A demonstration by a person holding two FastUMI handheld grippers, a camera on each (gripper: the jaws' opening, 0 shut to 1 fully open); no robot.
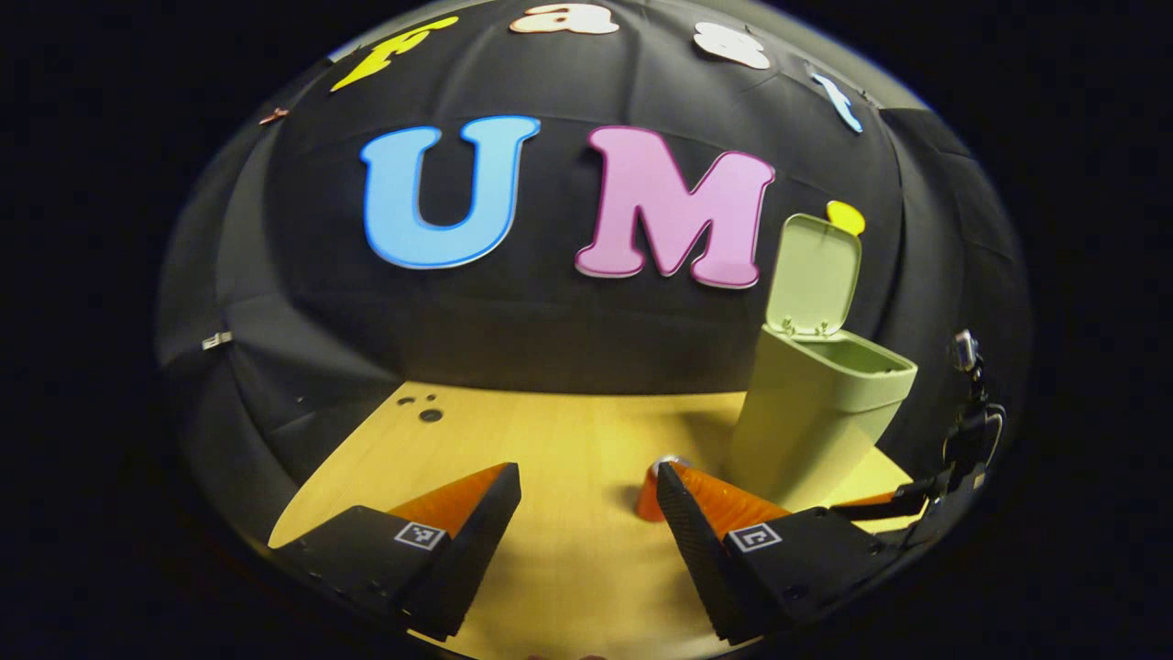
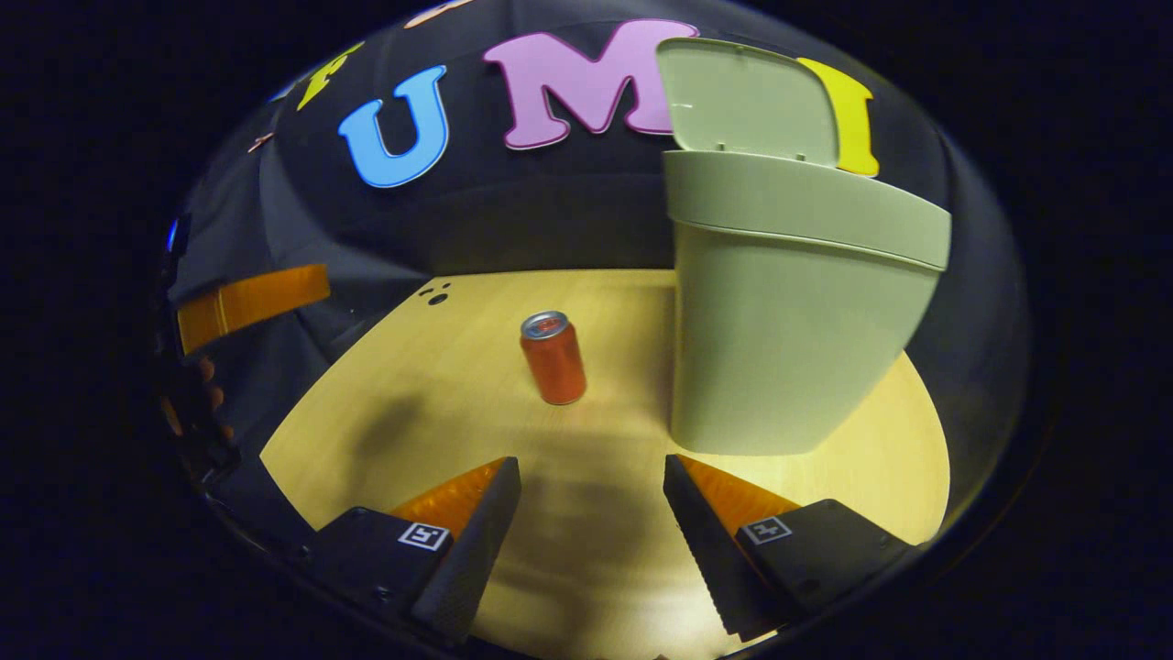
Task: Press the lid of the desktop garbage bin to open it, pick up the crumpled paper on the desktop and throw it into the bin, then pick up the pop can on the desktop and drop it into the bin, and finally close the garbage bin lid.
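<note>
The pop can is standing upright on the tabletop, just left of the open garbage bin. Likely light, thin-walled, slick: you should be gripping mid-body, gently. Right gripper and left gripper fingers are standing wide, empty.

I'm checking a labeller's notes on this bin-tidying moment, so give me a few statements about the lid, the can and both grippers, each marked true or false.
1. The bin has its lid raised. True.
2. The pop can lies on its side. False: it stands upright on the table.
3. The right gripper is open, with nothing between its fingers. True.
4. The left gripper is shut on the can. False: its fingers are spread, and the can sits beyond its right-hand finger.
5. The can stands inside the bin. False: it is on the table beside it, apart.
</note>
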